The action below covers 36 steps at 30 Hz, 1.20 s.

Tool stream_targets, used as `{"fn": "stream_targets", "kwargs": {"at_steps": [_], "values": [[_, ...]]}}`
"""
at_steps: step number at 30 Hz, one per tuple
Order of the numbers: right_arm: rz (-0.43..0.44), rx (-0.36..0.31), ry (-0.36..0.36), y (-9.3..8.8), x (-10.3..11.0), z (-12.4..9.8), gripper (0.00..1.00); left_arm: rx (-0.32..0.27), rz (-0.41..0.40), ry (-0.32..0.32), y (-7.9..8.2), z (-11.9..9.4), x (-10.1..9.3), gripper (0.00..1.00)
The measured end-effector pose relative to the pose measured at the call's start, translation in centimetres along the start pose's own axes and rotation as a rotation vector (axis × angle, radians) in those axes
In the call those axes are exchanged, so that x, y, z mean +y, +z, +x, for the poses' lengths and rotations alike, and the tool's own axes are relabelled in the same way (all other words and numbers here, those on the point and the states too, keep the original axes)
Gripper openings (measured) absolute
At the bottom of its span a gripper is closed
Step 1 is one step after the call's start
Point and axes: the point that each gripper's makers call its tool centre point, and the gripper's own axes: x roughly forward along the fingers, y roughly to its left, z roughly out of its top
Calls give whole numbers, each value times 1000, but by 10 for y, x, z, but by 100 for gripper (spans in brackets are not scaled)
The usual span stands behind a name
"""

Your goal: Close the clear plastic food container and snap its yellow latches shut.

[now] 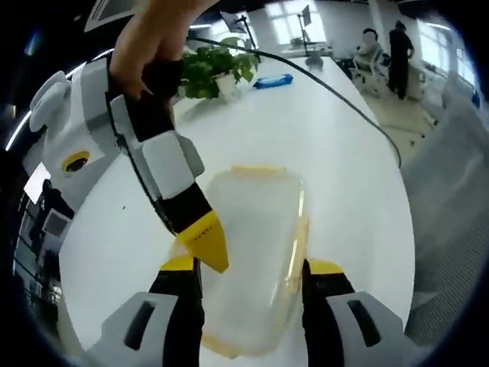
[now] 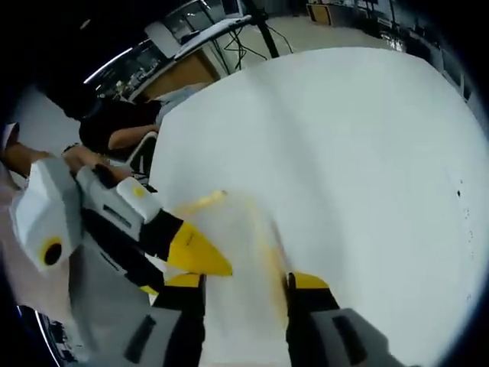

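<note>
The clear box (image 1: 256,256) lay on the white surface (image 1: 336,153) right between my left fingers (image 1: 252,283), which were spread wide, one on each long side, holding nothing. Its long way ran straight away from me, lid down — a yellow latch (image 1: 258,170) at the far end, another (image 1: 299,252) along one side. My right fingers (image 1: 206,243) came in from the side, tip touching the near rim. In the right gripper view they (image 2: 243,287) stood apart, empty. I could read no writing anywhere.
</note>
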Motion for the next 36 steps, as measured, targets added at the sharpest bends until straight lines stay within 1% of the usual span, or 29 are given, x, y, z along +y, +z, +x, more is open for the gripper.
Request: {"fn": "stream_targets", "kwargs": {"at_steps": [3, 6, 8, 12, 18, 20, 21, 24, 29, 33, 36], "values": [[8, -3, -27, 1, 0, 1, 43, 2, -3, -20, 1, 1, 0, 48], [9, -18, -49, 1, 1, 1, 44, 0, 1, -18, 1, 2, -3, 48], [12, -27, -57, 1, 1, 1, 44, -1, 0, -20, 2, 2, -2, 48], [19, -47, -48, 2, 0, 1, 45, 2, 1, -21, 2, 2, -2, 48], [22, -40, -57, 3, 0, 2, 45, -4, -5, -23, 2, 3, -1, 48], [45, -38, -60, 2, -1, 2, 45, -1, -10, -22, 2, 3, -1, 48], [30, -35, -59, 3, -1, 2, 45, -2, -12, -22, 2, 3, 0, 48], [38, -30, -67, 3, 0, 2, 45, -7, -13, -22, 1, 2, 0, 49], [38, -41, -82, 3, 0, 1, 46, -4, -9, -23, 2, 2, 1, 48], [42, -41, -113, 3, 0, 0, 46, 10, -10, -22, 2, 3, 1, 49], [50, -39, -133, 3, 0, -1, 46, 9, -8, -22, 1, 3, 1, 49]]}}
